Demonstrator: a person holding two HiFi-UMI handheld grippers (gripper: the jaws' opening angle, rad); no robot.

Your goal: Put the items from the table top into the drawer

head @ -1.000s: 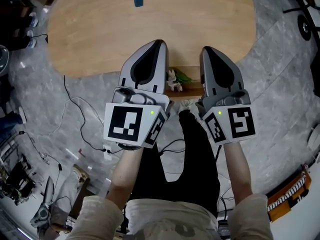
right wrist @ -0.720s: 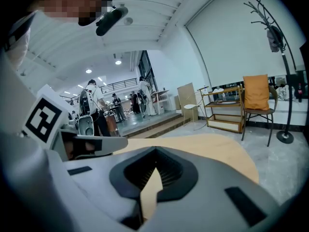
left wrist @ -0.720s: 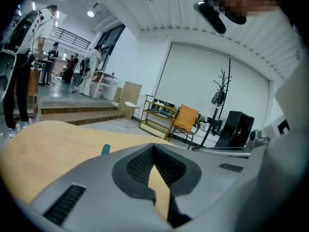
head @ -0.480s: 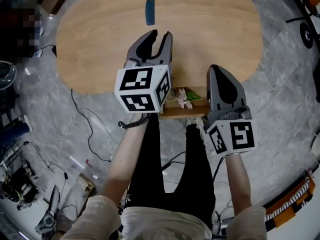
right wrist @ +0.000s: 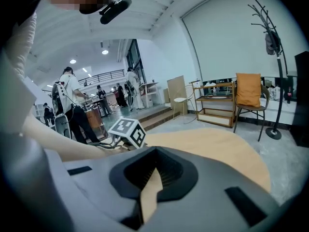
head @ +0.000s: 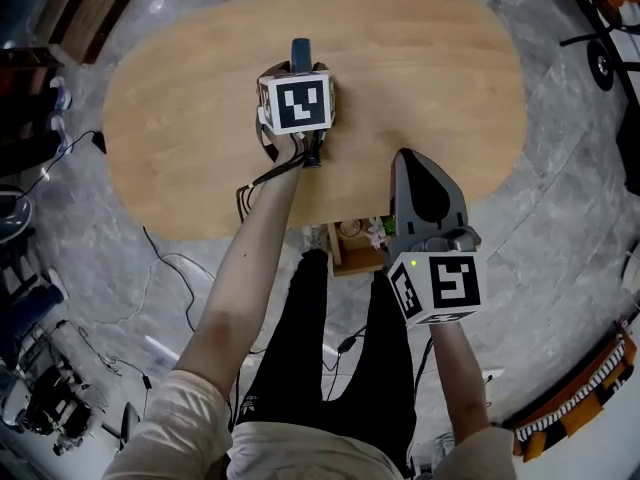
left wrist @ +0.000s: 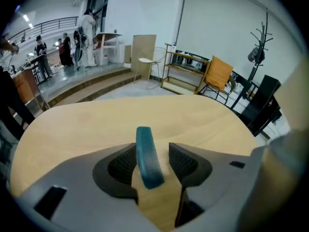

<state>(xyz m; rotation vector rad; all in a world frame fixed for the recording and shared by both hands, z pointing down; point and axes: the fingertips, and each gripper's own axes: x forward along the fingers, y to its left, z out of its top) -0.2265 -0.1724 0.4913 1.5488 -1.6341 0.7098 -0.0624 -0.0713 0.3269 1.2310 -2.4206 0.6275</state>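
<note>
The left tool (left wrist: 152, 159) has just opened its jaws to half width around the teal comb (left wrist: 145, 149). The comb lies on the far tabletop (head: 180, 118), not yet pinched. The right tool (right wrist: 157, 169), jaws together and empty, hangs near the open drawer (head: 345, 258).

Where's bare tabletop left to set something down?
The table is bare left of the comb and across its right end. Crowded: the middle, where the left hand-held gripper, jaws just opening, straddles the comb, and the near edge at the open drawer by the right hand-held gripper.
</note>
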